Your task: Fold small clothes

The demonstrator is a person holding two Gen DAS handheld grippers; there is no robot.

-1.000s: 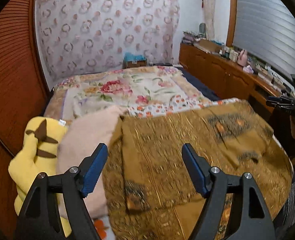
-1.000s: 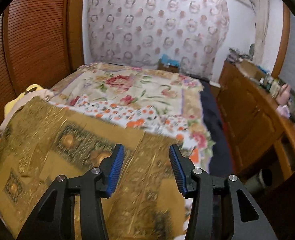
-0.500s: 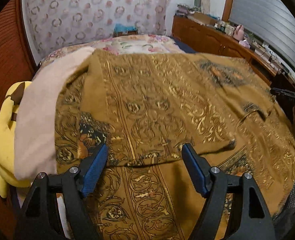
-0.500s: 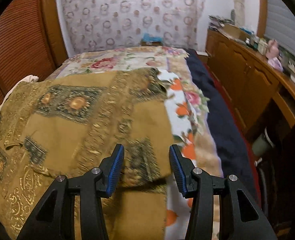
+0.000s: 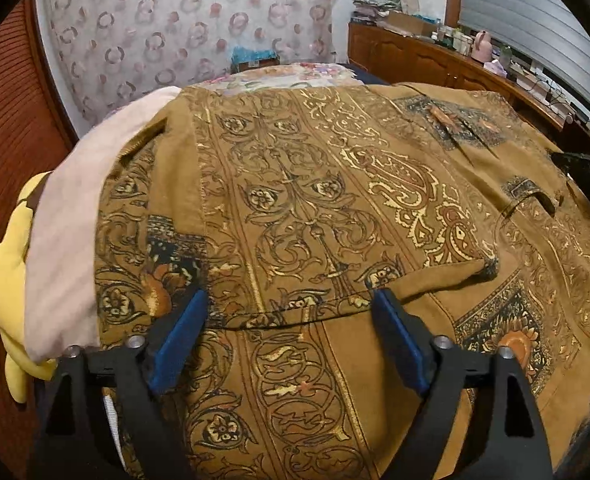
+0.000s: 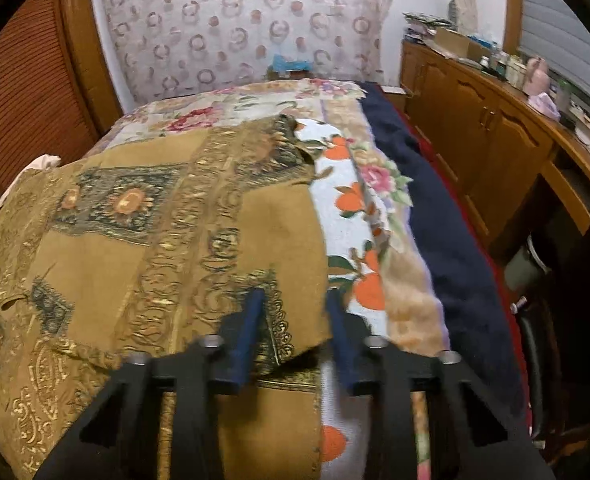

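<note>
Mustard paisley garment (image 5: 315, 208) lies spread on bed, apparently folded once.

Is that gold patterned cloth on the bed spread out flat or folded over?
Folded over: the gold patterned cloth has a top layer whose hem lies across more of the same fabric below.

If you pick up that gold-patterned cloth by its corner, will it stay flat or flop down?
The gold-patterned cloth would probably flop: it already lies folded in soft layers with a curled corner. It looks thin, so likely light. The right gripper is closing around its edge; the rest may trail and drag.
</note>
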